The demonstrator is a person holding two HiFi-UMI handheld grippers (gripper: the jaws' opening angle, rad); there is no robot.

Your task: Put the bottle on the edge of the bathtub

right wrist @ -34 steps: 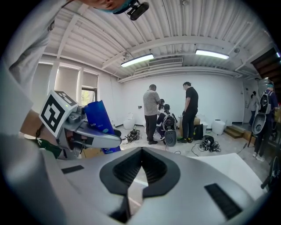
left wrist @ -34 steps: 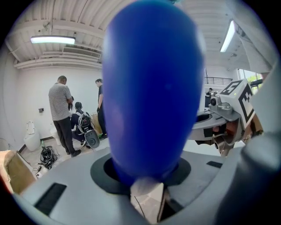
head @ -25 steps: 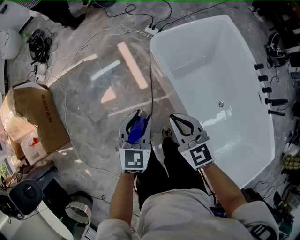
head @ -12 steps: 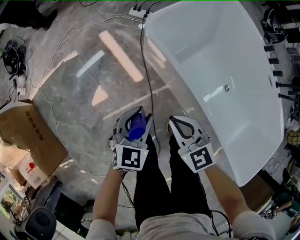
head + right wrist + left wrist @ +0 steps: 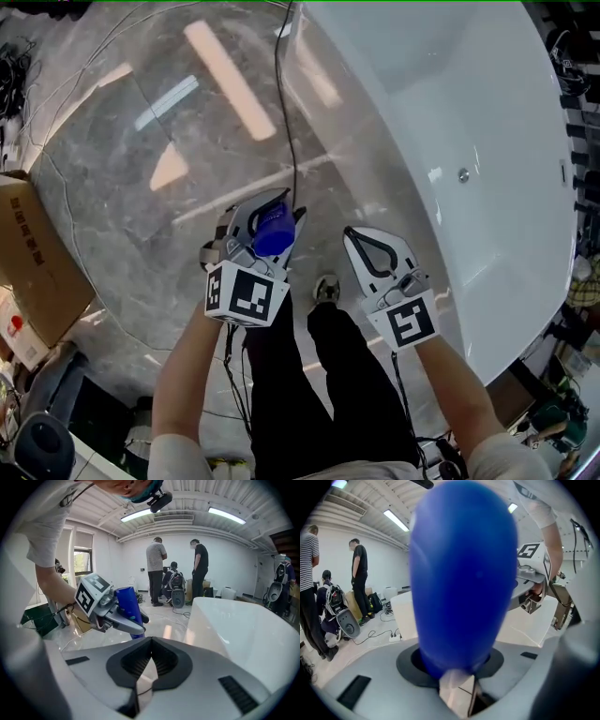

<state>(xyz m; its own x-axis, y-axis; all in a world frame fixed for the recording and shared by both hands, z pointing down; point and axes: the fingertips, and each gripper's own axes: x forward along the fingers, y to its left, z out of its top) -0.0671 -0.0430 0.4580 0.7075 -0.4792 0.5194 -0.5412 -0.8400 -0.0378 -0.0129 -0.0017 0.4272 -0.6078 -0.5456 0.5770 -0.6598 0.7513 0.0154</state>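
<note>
A blue bottle (image 5: 273, 235) sits between the jaws of my left gripper (image 5: 276, 214), which is shut on it above the grey marble floor. In the left gripper view the bottle (image 5: 461, 573) fills the middle and hides most of what lies ahead. My right gripper (image 5: 362, 234) is shut with nothing in it, held beside the left one and close to the tub's outer wall. The white bathtub (image 5: 487, 112) fills the right half of the head view. From the right gripper view I see the bottle (image 5: 127, 603) to the left and the tub rim (image 5: 243, 625) to the right.
A black cable (image 5: 280, 103) runs across the floor along the tub's left side. A cardboard box (image 5: 33, 262) stands at the far left. The person's legs and a shoe (image 5: 325, 289) are below the grippers. Several people (image 5: 157, 571) stand far back with bags.
The view has moved toward the tub, which now looms larger on the right. Both grippers hold their pose, the left still carrying the bottle. The box has slid to the left edge.
</note>
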